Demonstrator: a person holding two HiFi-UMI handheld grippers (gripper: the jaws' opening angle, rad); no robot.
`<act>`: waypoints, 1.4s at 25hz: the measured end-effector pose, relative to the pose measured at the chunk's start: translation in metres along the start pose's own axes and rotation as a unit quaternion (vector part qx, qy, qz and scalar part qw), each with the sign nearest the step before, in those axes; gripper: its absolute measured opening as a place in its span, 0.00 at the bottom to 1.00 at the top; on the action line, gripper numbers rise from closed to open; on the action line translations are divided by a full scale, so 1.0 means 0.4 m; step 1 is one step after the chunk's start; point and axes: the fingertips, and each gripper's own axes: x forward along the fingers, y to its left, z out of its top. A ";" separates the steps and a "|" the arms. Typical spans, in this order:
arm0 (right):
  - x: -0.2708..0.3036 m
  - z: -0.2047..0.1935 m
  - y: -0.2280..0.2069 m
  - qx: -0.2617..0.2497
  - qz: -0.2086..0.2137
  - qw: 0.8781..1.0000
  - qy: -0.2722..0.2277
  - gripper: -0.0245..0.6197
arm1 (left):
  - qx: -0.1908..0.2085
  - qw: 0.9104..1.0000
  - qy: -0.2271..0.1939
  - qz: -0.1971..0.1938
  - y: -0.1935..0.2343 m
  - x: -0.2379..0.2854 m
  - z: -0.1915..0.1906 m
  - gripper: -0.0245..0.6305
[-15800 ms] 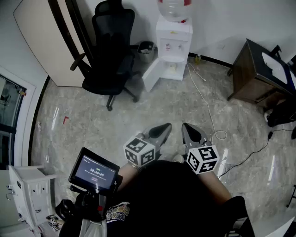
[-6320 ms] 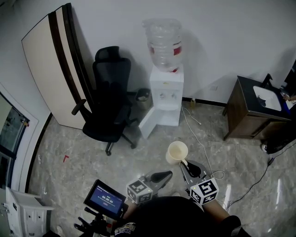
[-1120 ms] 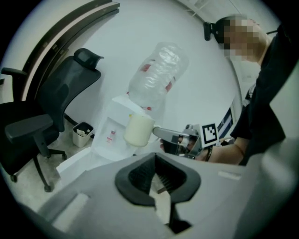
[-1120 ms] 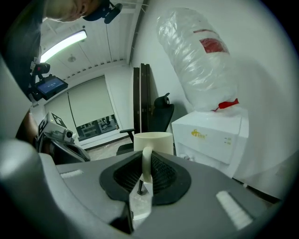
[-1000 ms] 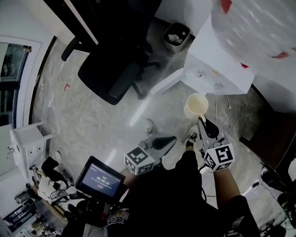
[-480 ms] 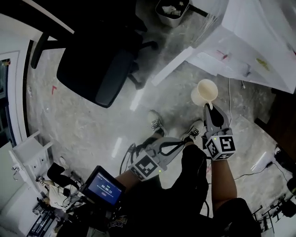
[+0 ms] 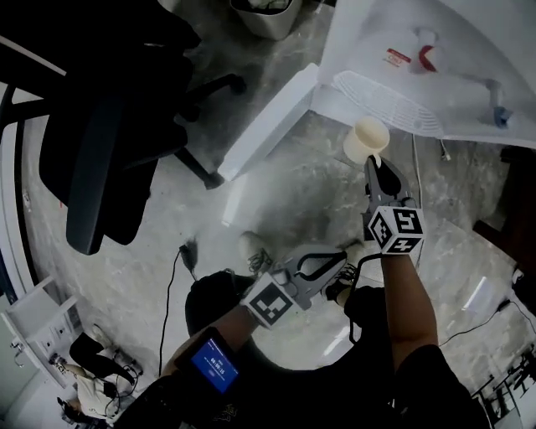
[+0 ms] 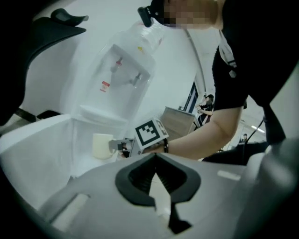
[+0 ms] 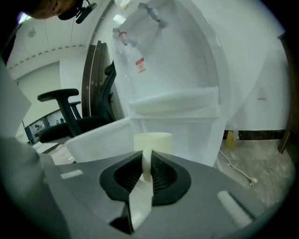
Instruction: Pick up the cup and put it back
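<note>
1. I see the marble floor [image 7: 167, 251] across the head view; everything else stands on it or hangs above it.
2. The black office chair [image 7: 100, 142] fills the upper left part of the floor.
3. The white water dispenser [image 7: 435, 50] stands at the upper right. Its lower cabinet door [image 7: 268, 126] is swung open and points toward the chair. Its drip grille [image 7: 389, 92] faces me.
4. A bin [image 7: 264, 12] sits at the top edge, between the chair and the dispenser.
5. A small lit screen [image 7: 215, 364] shows near the bottom edge, at my left arm.
6. Left gripper [image 7: 331, 261]: it is low in the head view, near my shoes and well apart from the dispenser. In the left gripper view its jaws meet at the tips with nothing between them.
7. Right gripper [image 7: 374, 163]: it points at the dispenser front. In the right gripper view its jaws are clamped on the cup's handle.
8. Cup [image 7: 366, 138]: cream, upright and off the floor, carried by that handle. It hangs just in front of the dispenser, below the drip grille and beside the open door.
</note>
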 end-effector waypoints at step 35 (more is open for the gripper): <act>0.588 -0.219 -0.346 -0.029 -0.085 0.996 0.022 0.16 | -0.097 0.992 -0.012 -0.081 0.233 0.092 -0.237 0.04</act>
